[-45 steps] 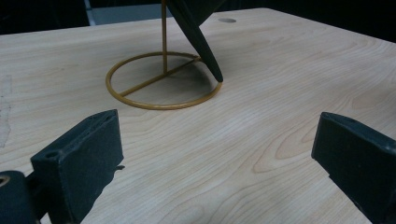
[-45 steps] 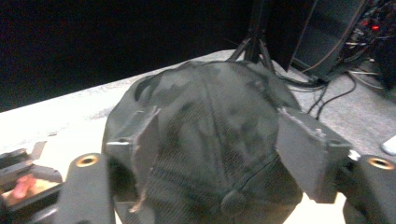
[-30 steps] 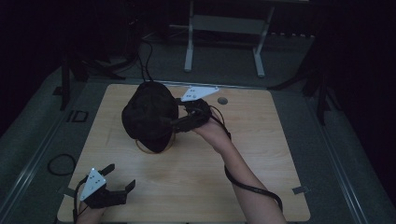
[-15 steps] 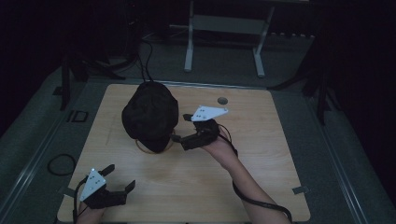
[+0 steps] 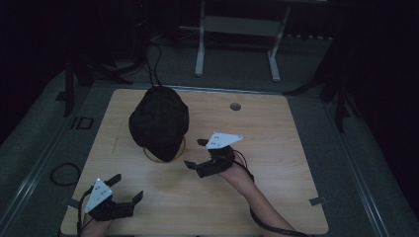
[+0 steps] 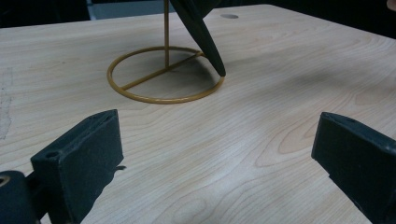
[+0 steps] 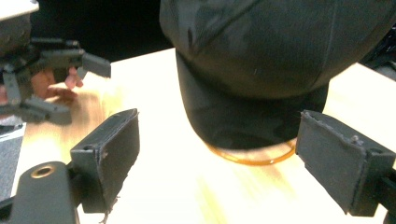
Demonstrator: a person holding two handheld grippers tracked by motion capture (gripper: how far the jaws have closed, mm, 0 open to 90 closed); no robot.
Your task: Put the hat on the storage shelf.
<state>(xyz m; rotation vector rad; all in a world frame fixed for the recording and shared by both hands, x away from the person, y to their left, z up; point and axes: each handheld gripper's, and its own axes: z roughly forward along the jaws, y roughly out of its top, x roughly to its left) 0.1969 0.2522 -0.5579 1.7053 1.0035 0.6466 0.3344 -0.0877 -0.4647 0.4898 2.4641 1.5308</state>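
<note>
A black cap (image 5: 159,121) sits on a gold wire stand (image 5: 166,159) at the left middle of the wooden table (image 5: 276,148). My right gripper (image 5: 193,153) stands open just right of the stand, jaws pointing at the cap and apart from it. In the right gripper view the cap (image 7: 275,51) and the stand's ring (image 7: 252,158) lie ahead between the spread jaws of that gripper (image 7: 224,154). My left gripper (image 5: 127,187) rests open near the front left corner. The left gripper (image 6: 215,158) view shows the ring (image 6: 159,99) and the cap's brim (image 6: 201,32).
A small round hole (image 5: 235,106) sits in the table near its far edge. A cable loop (image 5: 64,173) lies on the floor at the left. A white frame (image 5: 237,29) stands behind the table. Bare wood spreads across the right half.
My right gripper has drawn back from the cap toward the front of the table and now stands apart from it. The left gripper and the cap have stayed put.
</note>
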